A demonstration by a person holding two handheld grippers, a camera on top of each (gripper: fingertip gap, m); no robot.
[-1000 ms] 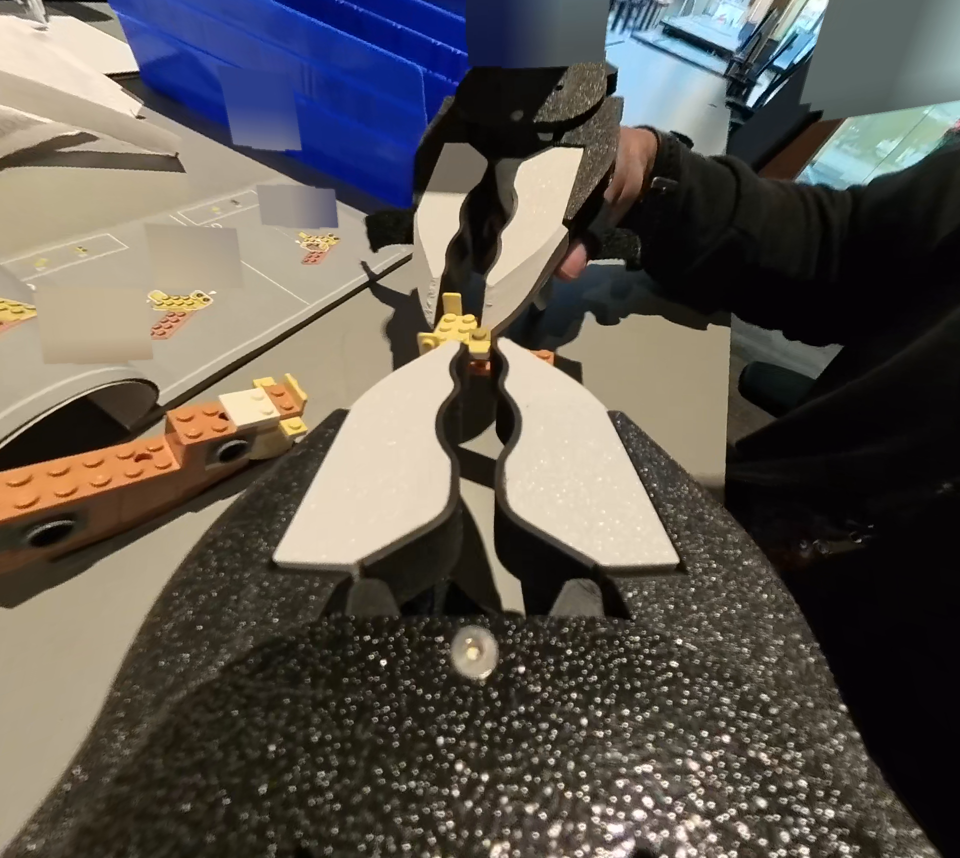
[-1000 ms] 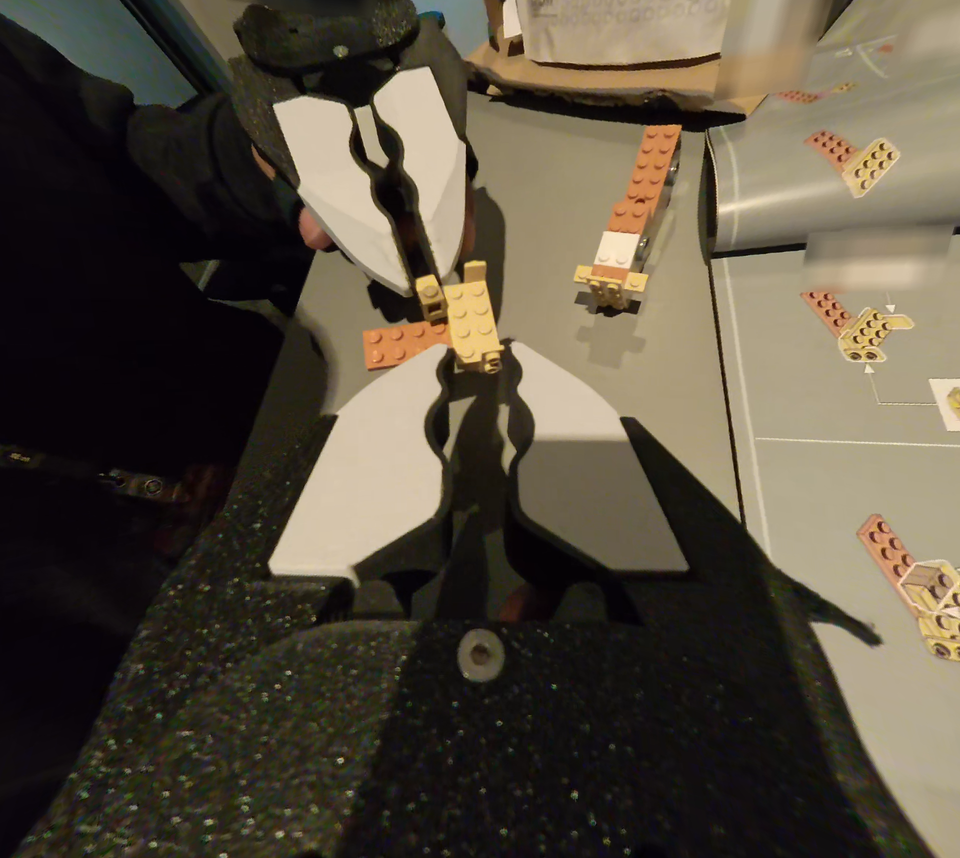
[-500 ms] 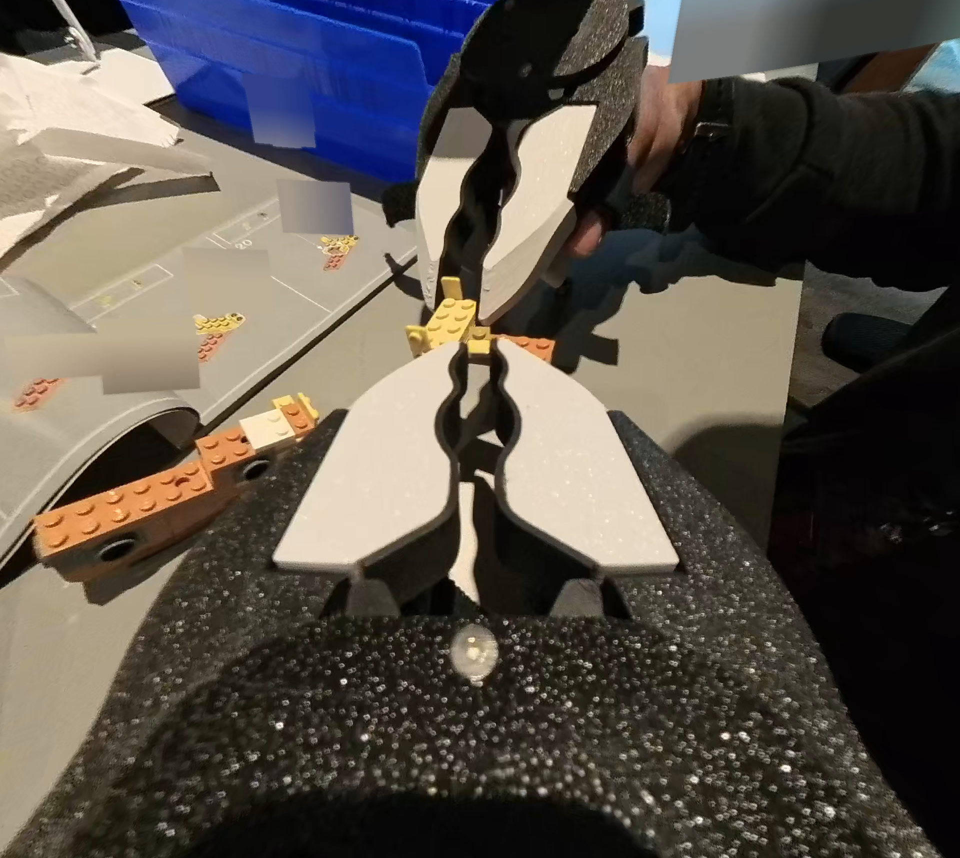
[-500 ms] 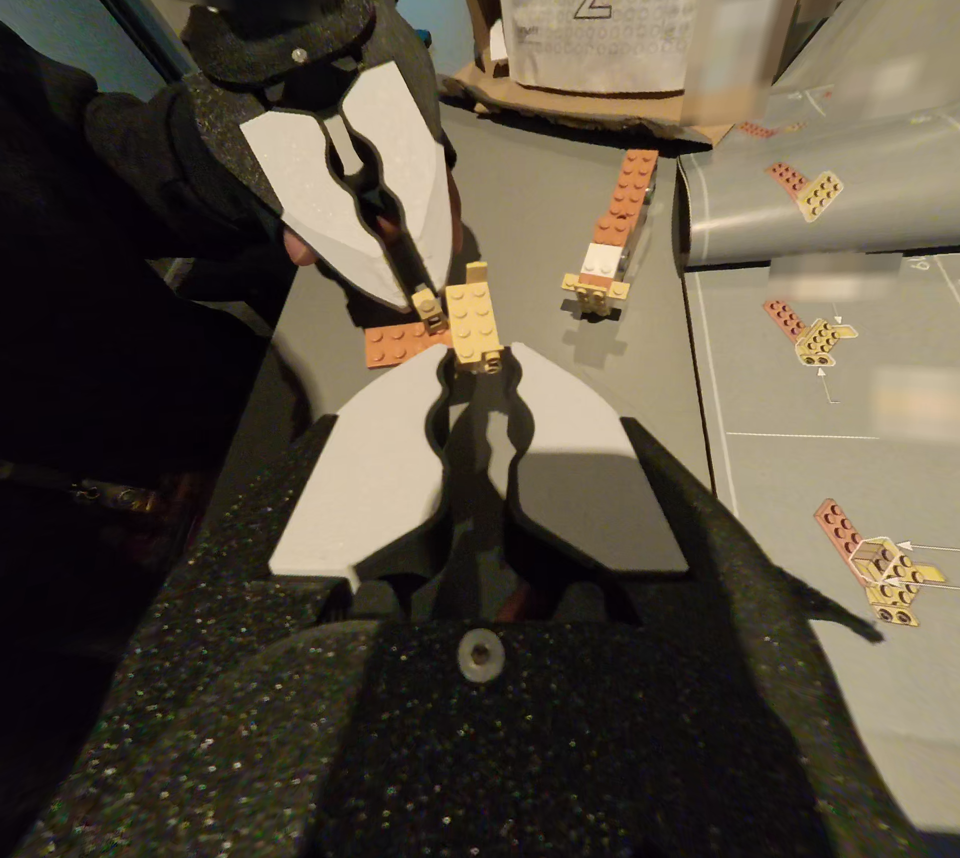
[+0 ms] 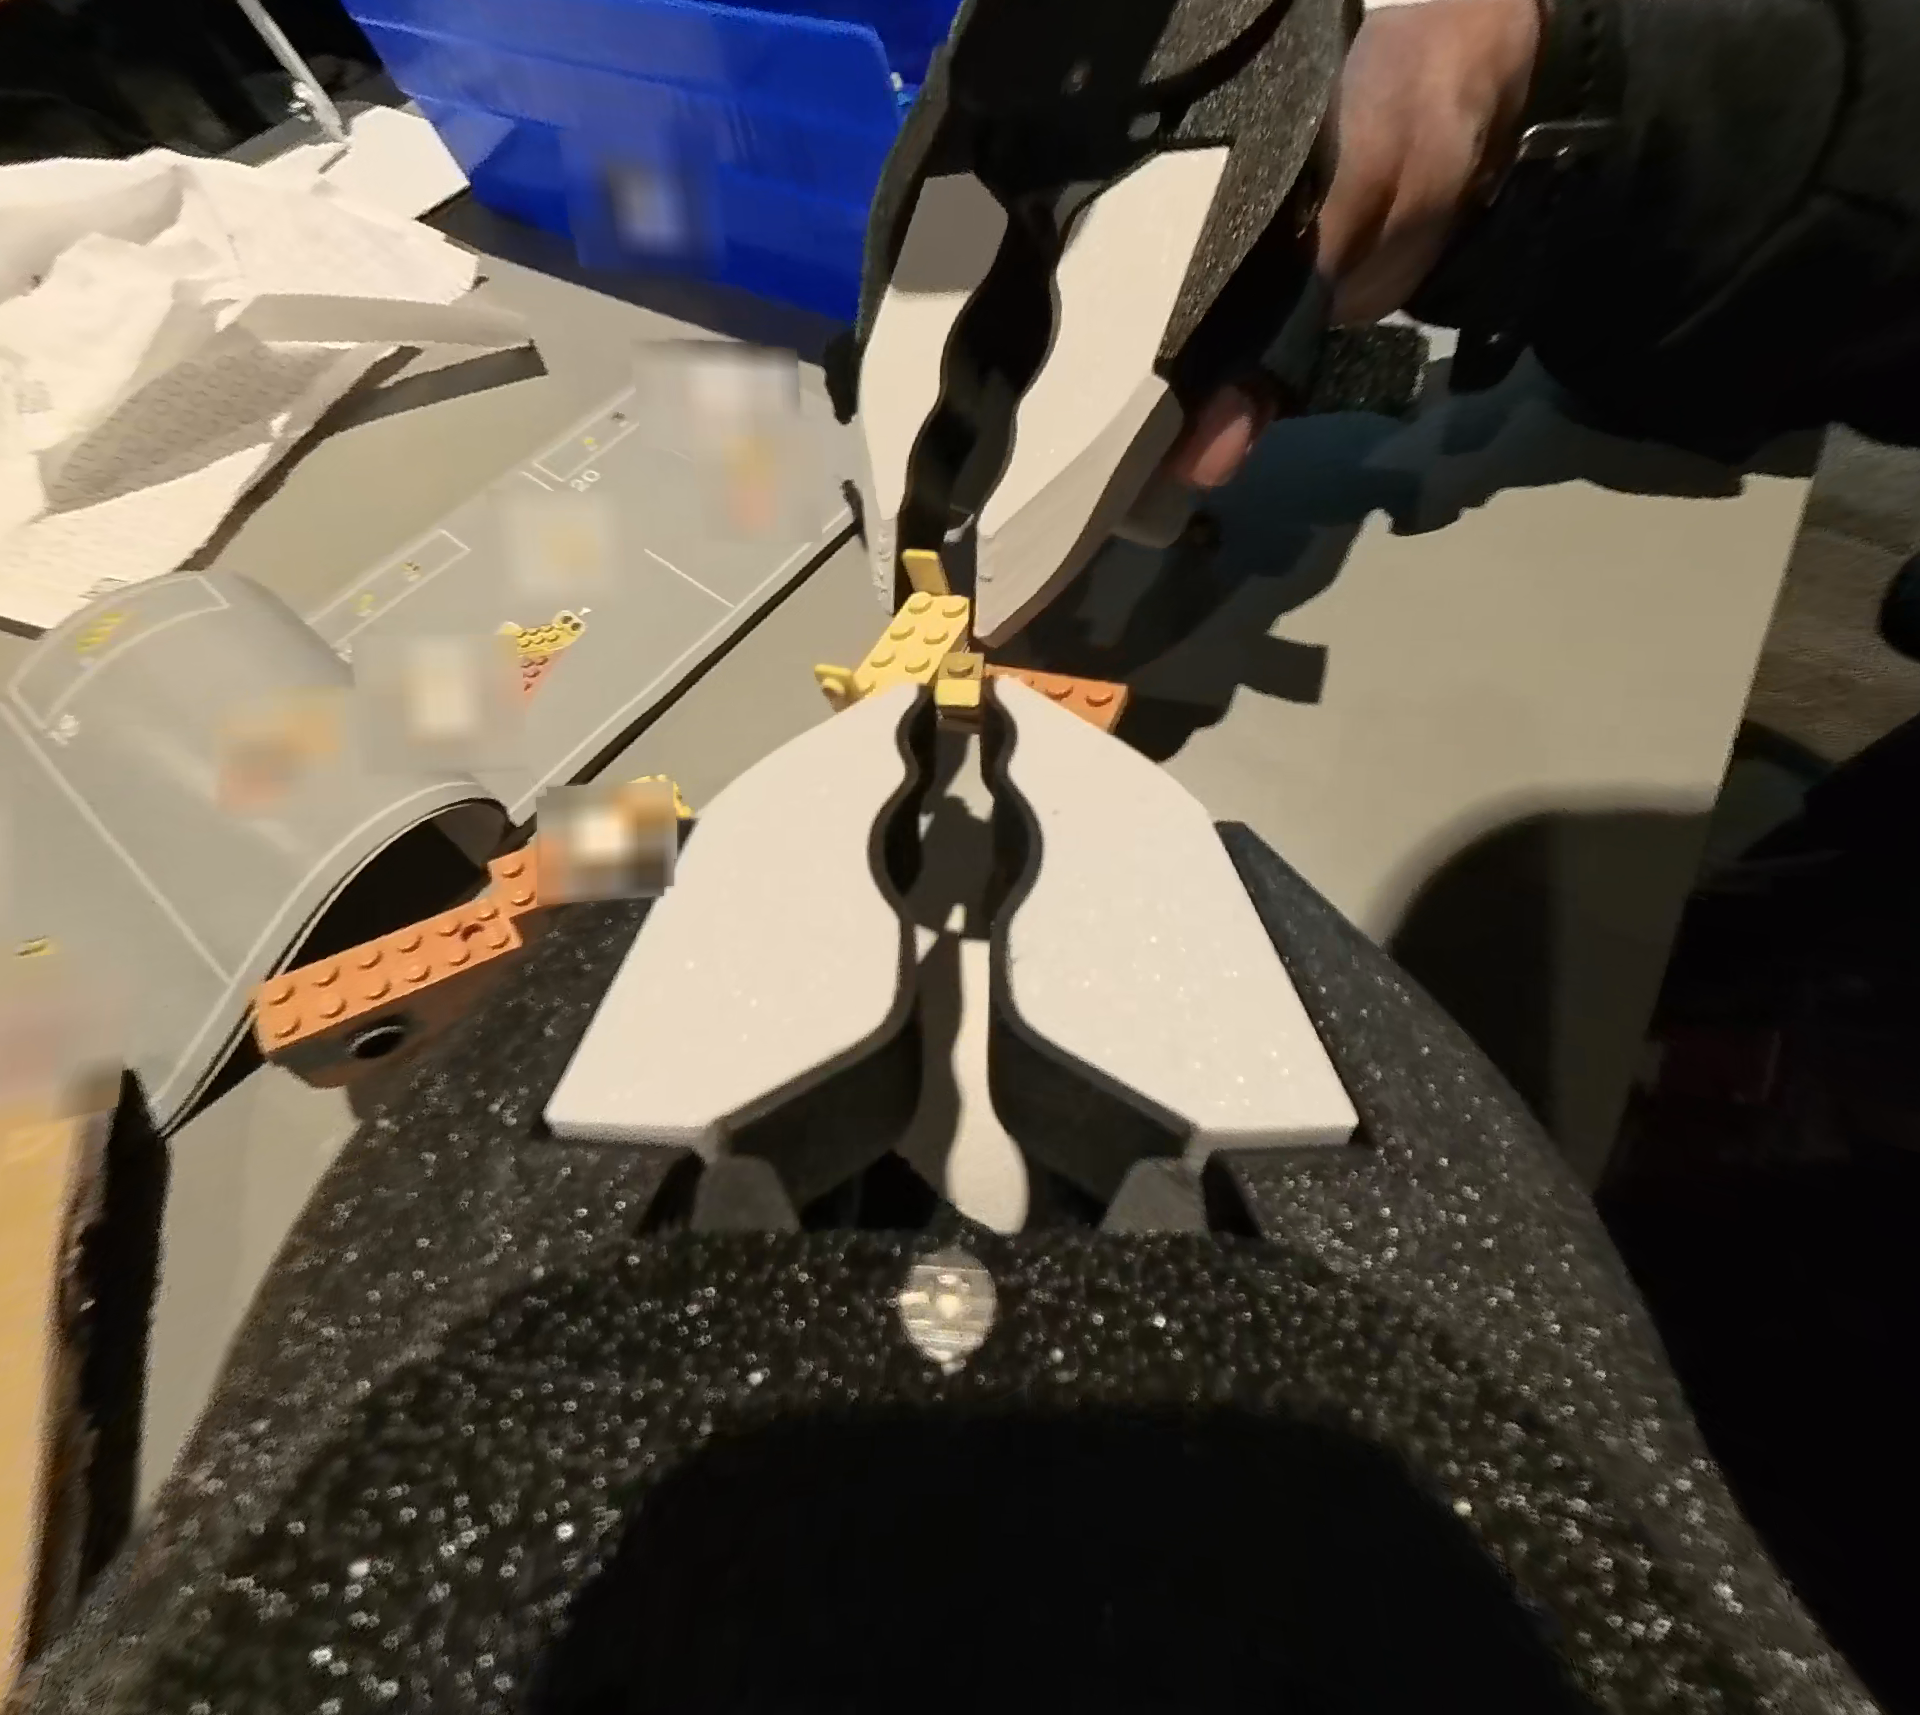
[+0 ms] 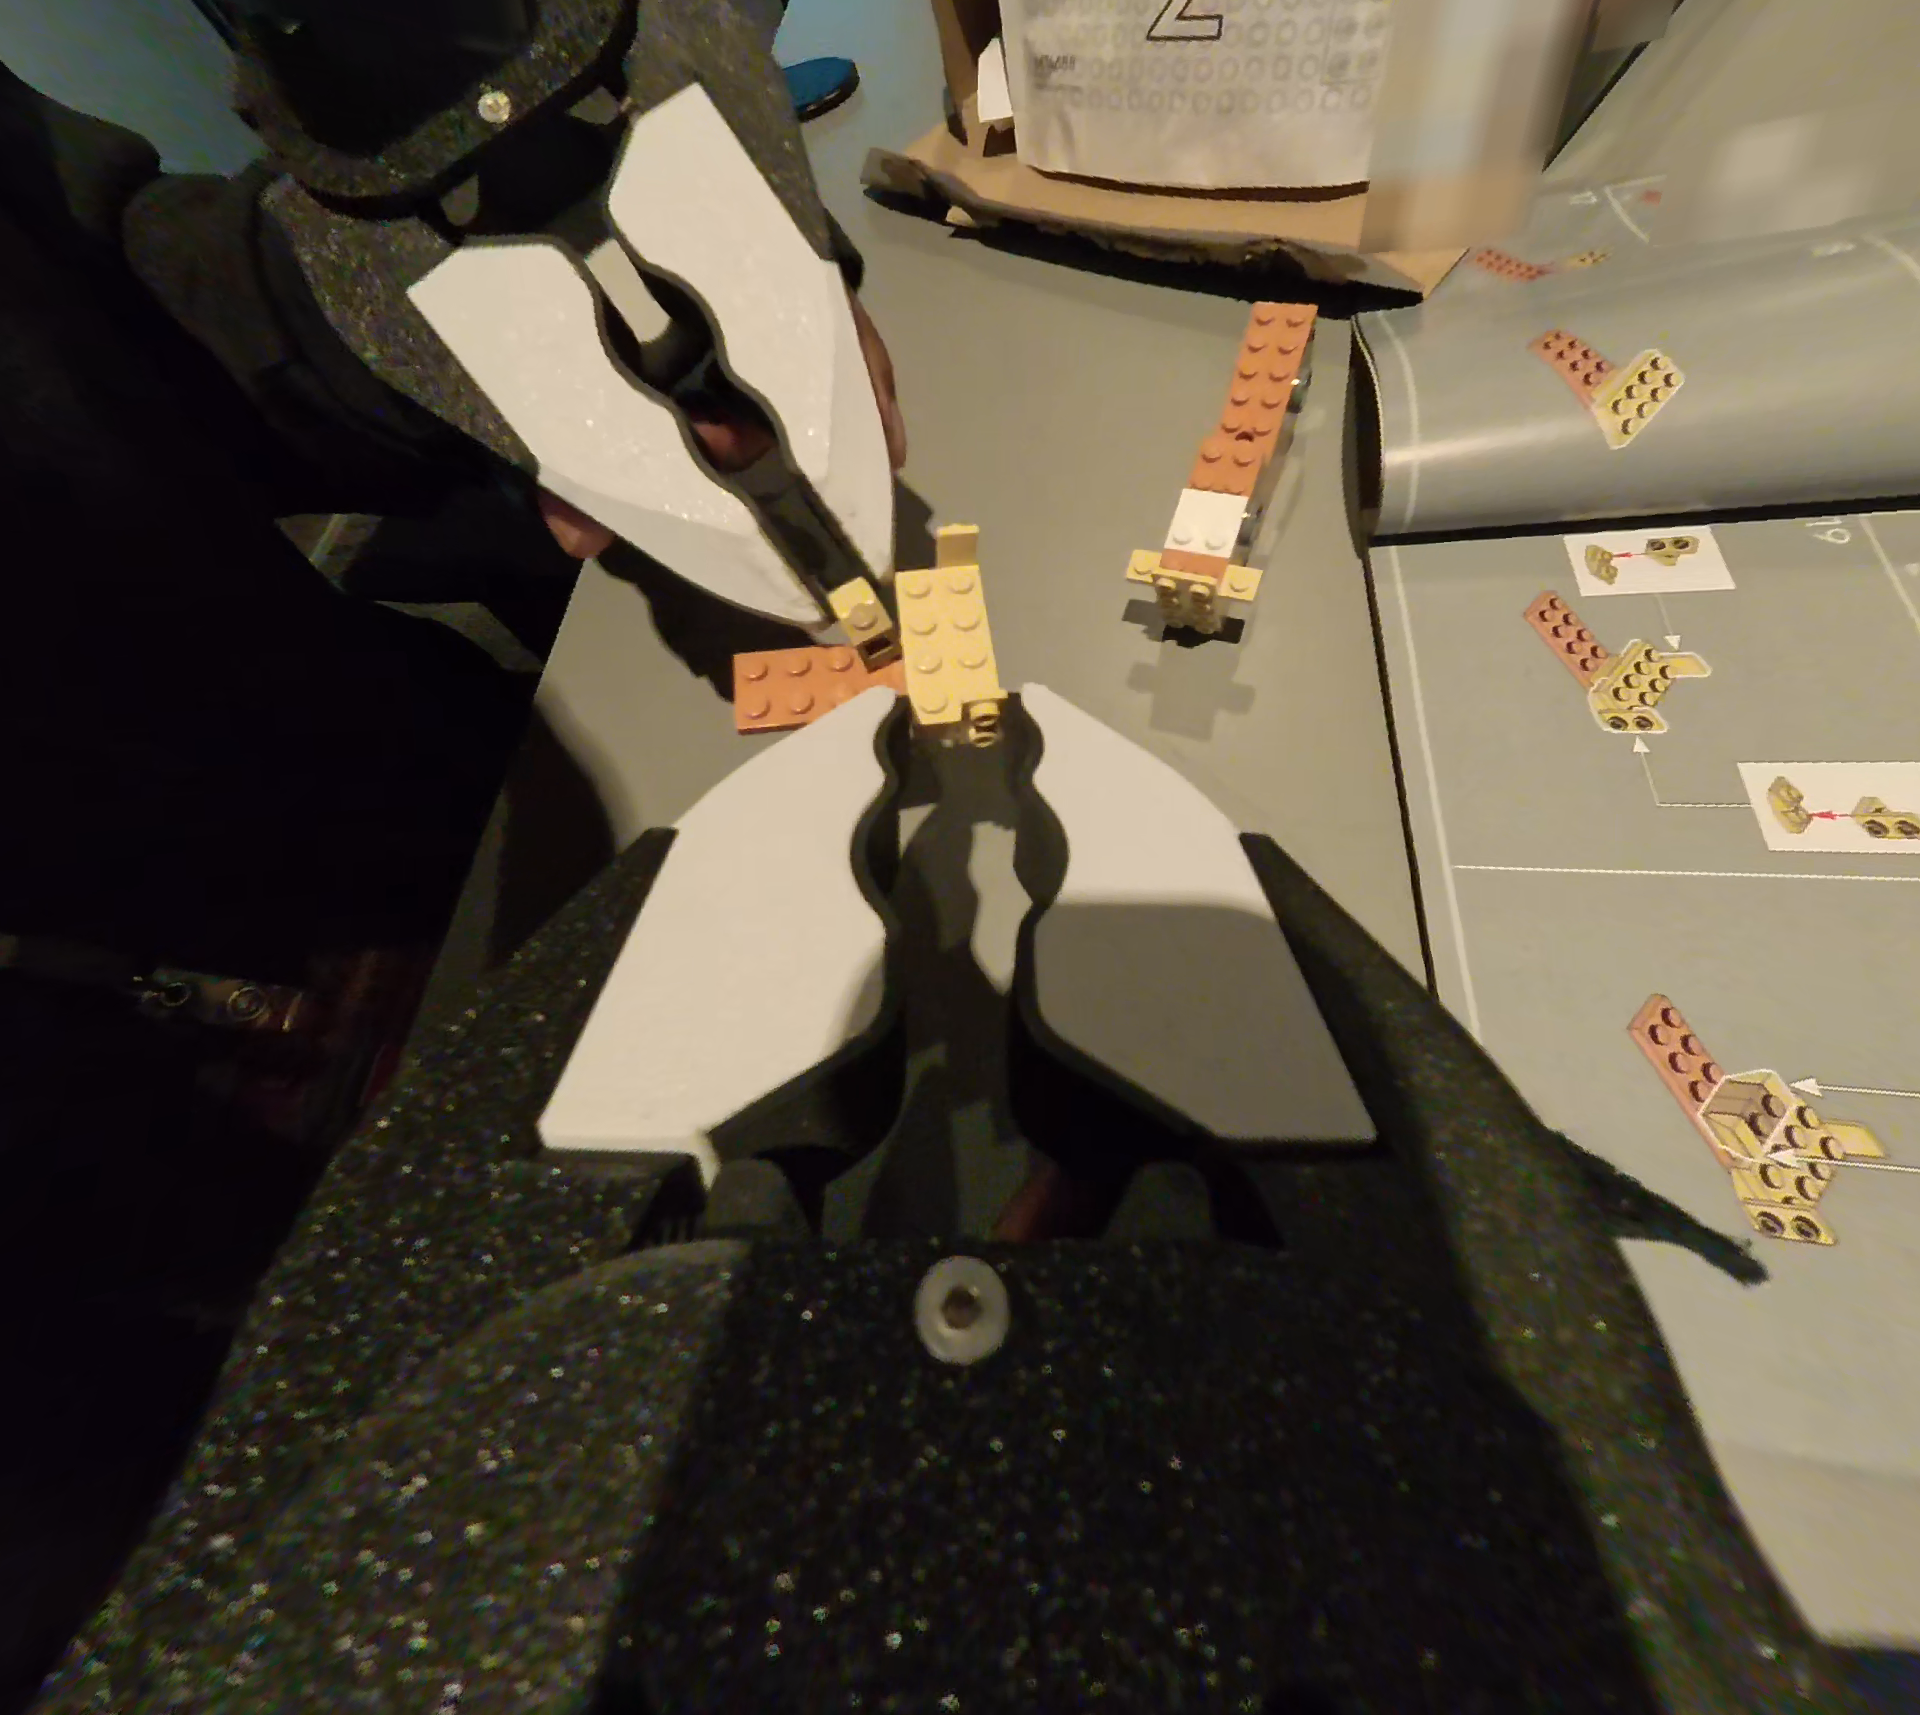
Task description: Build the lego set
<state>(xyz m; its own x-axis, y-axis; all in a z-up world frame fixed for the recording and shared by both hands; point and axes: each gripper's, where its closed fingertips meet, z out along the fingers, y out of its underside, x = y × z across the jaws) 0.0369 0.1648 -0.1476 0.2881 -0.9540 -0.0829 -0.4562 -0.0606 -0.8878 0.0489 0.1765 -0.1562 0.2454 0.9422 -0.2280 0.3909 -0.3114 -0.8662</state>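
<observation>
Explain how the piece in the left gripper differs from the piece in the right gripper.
The small tan brick in the left gripper is tiny and single; the tan plate assembly in the right gripper is longer, many-studded, joined to an orange plate. Both are tan and gripped.

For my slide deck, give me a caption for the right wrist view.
Right tool grips a tan plate assembly while the left tool brings in a small tan brick.
</observation>
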